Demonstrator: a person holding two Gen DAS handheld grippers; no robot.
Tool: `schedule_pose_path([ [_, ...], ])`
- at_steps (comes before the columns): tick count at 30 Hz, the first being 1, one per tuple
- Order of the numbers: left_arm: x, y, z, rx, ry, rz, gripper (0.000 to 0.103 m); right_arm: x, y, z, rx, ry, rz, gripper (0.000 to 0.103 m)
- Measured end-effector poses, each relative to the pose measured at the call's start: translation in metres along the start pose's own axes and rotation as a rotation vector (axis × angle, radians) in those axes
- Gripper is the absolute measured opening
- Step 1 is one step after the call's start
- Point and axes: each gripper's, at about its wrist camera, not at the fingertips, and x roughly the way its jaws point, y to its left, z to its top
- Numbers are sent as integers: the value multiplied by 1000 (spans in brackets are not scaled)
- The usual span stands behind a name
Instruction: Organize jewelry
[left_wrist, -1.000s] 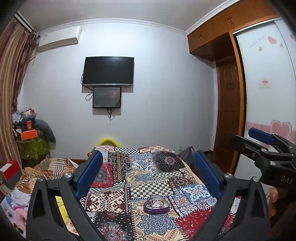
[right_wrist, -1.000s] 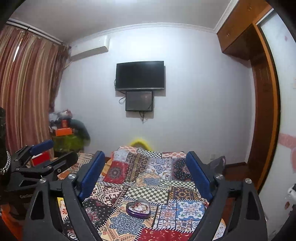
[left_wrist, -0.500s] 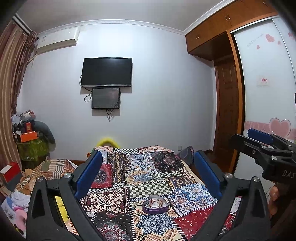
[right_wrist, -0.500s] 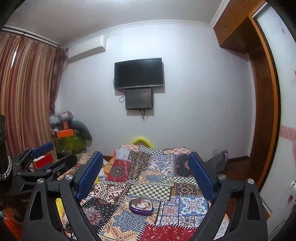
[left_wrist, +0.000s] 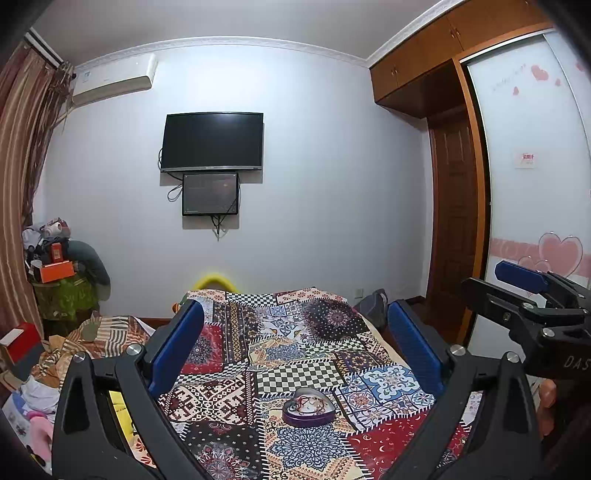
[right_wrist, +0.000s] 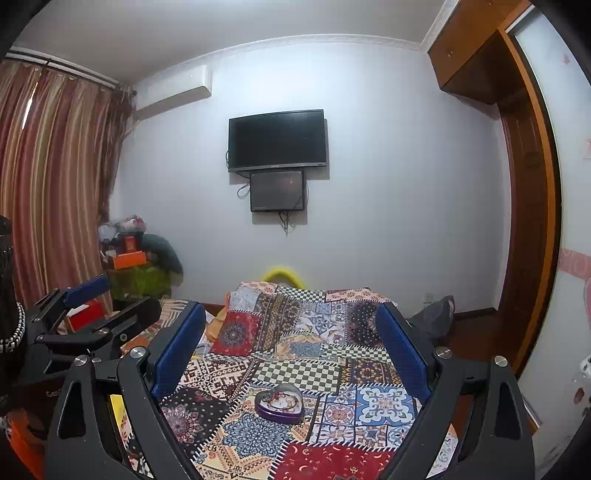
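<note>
Stillness marks the last second: both views match the earlier ones. Left hand-held gripper (left_wrist: 295, 354) and right hand-held gripper (right_wrist: 291, 350) gape wide, empty. Heart-shaped jewelry box (right_wrist: 279, 402) sits low-centre on the bed (right_wrist: 332, 314), unapproached.

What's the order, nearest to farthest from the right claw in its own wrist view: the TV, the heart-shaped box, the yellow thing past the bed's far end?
1. Heart-shaped box: on the patchwork quilt, just ahead, between the open right claw's fingers.
2. Yellow thing: beyond the bed's far end.
3. TV: mounted high on the back wall.
</note>
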Motion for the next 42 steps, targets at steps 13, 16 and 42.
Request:
schedule_pose_path([
  [13,3,1,-1,-9,2,0,103,-1,-2,2,7,6,14,92],
  [16,4,0,-2,-9,5,0,103,0,-3,2,4,10,15,92],
  [42,10,2,-4,-12,19,2,103,2,-6,-1,17,33,8,92],
])
